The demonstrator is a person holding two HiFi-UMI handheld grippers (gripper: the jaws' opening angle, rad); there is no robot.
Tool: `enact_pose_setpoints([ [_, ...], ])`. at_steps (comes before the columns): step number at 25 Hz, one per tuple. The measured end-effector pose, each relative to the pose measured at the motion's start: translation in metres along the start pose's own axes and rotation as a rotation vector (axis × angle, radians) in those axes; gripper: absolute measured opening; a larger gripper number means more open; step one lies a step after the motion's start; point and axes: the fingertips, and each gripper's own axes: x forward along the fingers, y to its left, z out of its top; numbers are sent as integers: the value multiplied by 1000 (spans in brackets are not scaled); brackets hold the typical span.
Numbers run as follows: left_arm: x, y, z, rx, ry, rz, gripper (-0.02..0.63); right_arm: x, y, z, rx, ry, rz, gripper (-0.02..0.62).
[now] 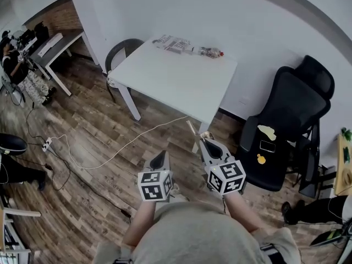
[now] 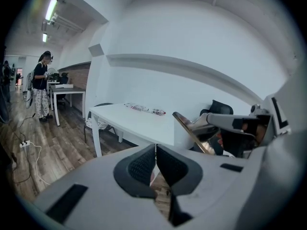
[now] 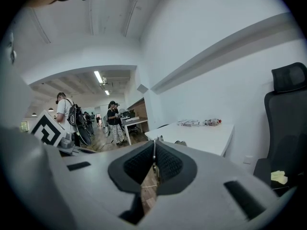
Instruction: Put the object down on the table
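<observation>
Forearms [image 1: 137,227] reach forward, right gripper [image 1: 208,144] clamping a thin stick [image 1: 192,130], left gripper [image 1: 160,157] closed and empty.

Small items [image 1: 179,44] along the white table's [image 1: 165,76] far edge, too tiny for any sure name.

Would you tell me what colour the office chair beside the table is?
The office chair is black; the head view shows it best.

Two hand-held grippers: the left hand-held gripper [image 1: 160,155] and the right hand-held gripper [image 1: 206,143]. One thin stick [image 1: 193,131]. Two tables: a white table [image 1: 176,78] and a far table [image 1: 59,44]. Two chairs: a black office chair [image 1: 291,114] and a dark round-backed chair [image 1: 122,47]. One bottle [image 1: 210,52]. One power strip [image 1: 47,144].
</observation>
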Motion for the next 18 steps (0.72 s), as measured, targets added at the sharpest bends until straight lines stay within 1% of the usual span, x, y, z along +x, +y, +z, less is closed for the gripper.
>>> enact_pose_setpoints([
  [6, 32, 22, 19, 14, 14, -27, 11, 40, -8, 8, 10, -4, -23, 9],
  [18, 80, 61, 50, 24, 28, -74, 11, 104, -19, 23, 17, -12, -66, 9],
])
